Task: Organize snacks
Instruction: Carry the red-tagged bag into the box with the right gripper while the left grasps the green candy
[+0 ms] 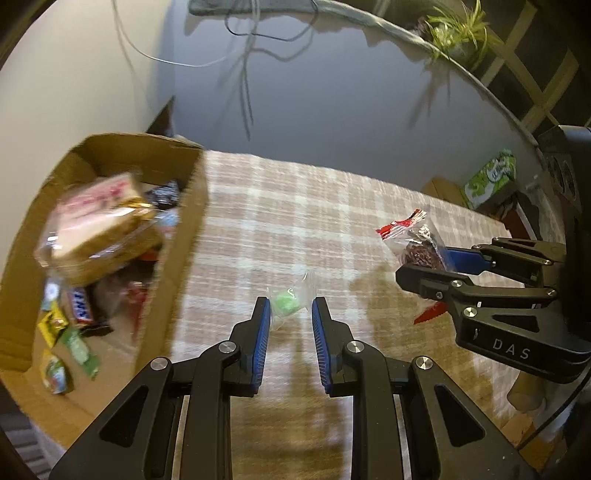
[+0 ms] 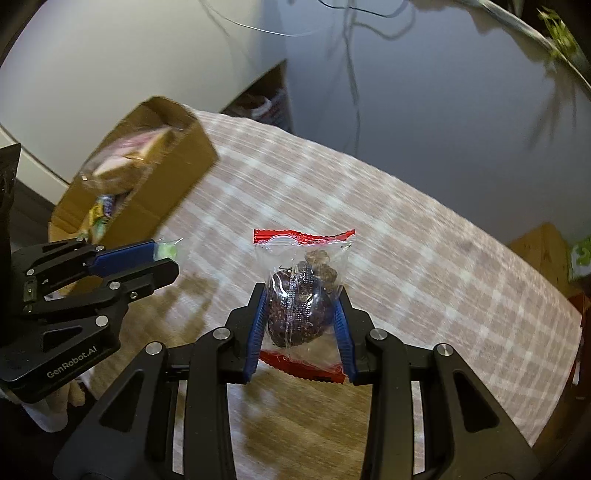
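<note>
My left gripper (image 1: 290, 302) is shut on a small green candy (image 1: 284, 305) in a clear wrapper, held above the checked tablecloth (image 1: 295, 206). In the right wrist view the same gripper (image 2: 164, 260) and candy (image 2: 167, 251) are at the left, beside the cardboard box (image 2: 173, 173). My right gripper (image 2: 301, 295) is shut on a clear bag with red ends (image 2: 299, 306) that holds a dark brown snack. The bag (image 1: 419, 253) also shows at the right of the left wrist view. The open cardboard box (image 1: 184, 236) at the left holds several wrapped snacks.
A large pink and gold pack (image 1: 99, 221) lies on top of the snacks in the box. A green carton (image 1: 487, 177) stands beyond the table's right end. Cables (image 1: 243, 74) hang on the wall behind. A potted plant (image 1: 458, 29) is at the upper right.
</note>
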A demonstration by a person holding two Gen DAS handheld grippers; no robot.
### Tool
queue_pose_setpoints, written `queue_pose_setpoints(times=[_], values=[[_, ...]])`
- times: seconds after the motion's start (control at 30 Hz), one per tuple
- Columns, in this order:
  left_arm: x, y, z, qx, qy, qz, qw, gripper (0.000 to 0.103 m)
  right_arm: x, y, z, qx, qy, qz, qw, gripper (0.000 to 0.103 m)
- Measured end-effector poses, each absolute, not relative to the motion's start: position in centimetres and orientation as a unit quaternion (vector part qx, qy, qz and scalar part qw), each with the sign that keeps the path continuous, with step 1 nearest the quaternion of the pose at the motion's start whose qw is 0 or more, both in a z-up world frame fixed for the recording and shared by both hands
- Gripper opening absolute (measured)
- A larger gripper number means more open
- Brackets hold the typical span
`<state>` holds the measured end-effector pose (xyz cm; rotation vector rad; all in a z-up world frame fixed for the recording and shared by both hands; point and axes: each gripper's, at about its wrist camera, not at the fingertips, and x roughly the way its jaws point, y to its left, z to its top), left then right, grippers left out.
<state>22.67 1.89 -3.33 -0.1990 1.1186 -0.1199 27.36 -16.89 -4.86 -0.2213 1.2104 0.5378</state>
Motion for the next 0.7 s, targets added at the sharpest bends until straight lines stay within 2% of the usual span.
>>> queue_pose_setpoints(times=[0.7], values=[[18.3, 9.9, 0.1, -0.144, 0.481, 0.032, 0.864, 0.021, 25.8, -3.9, -0.1, -0.162, 0.506, 0.362, 0.766, 0.036]])
